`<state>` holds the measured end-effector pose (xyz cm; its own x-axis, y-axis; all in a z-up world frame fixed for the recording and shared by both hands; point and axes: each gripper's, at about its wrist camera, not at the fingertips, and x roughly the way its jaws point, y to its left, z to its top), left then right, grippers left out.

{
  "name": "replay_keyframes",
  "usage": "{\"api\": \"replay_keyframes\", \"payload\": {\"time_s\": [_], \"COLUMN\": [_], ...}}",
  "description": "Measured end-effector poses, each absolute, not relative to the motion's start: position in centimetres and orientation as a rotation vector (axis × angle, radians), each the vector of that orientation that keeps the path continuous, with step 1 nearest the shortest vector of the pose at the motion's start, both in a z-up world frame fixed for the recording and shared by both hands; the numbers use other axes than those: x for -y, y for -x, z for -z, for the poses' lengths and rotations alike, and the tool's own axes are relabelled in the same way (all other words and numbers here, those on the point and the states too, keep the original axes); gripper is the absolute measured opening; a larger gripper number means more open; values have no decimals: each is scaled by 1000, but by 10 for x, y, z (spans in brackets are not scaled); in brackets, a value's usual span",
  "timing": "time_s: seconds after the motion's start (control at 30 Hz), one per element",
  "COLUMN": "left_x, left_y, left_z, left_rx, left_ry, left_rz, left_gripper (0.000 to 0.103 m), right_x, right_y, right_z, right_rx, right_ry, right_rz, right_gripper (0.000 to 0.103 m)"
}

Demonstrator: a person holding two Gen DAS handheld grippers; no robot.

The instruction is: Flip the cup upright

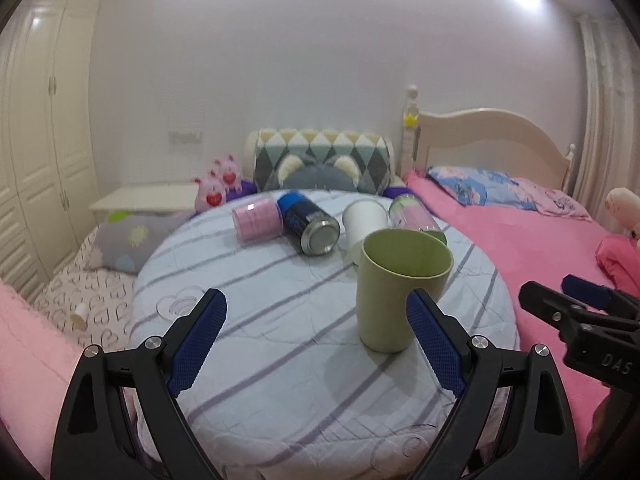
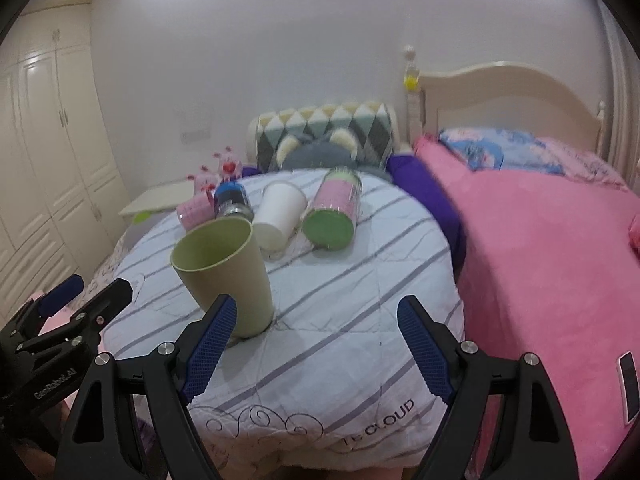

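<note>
Both tongs stand wide open and hold nothing. The left tongs (image 1: 316, 320) hover over the striped quilt (image 1: 280, 344), and the green cup (image 1: 400, 292) stands upright, mouth up, just inside the right finger, close to its blue pad (image 1: 434, 344) though whether they touch cannot be told. Seen from the right wrist, the right tongs (image 2: 316, 330) are spread just as far, and the same cup (image 2: 228, 272) stands at the tip of their left finger, leaning a little in this view; contact there cannot be told either.

Beyond the cup, further out from both tongs, four things lie on their sides in a row: a pink container (image 1: 256, 220), a blue can (image 1: 312, 224) with its metal bottom facing the camera, a white paper cup (image 1: 364, 224) and a pink and green container (image 2: 336, 212).

The body of the right tongs (image 1: 580, 324) shows at the right edge of the left wrist view, marked "DAS". The left tongs' body in the right wrist view reads "GenRobot.AI". Near the quilt's front edge, letters read "CLOUD". To the right of the right tongs lies a pink blanket (image 2: 552, 264).
</note>
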<state>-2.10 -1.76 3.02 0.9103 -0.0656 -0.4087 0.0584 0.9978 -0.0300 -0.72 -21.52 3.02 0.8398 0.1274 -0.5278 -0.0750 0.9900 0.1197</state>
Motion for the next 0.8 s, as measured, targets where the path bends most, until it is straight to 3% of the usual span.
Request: {"api": "replay_keyframes", "payload": {"time_s": [0.37,0.8], "left_x": [12,22], "left_y": [31,38], "left_z": [-14,7], "left_rx": [-280,-234], "left_ry": [20,2], "left_rz": [84,82], "left_gripper": [93,93], "right_x": [216,203], "right_y": [29,44], "right_z": [-14,13], "right_rx": [-370,-249], "right_ry": [-108,-62], "right_rz": [-121,-155], "right_gripper": [87,87]}}
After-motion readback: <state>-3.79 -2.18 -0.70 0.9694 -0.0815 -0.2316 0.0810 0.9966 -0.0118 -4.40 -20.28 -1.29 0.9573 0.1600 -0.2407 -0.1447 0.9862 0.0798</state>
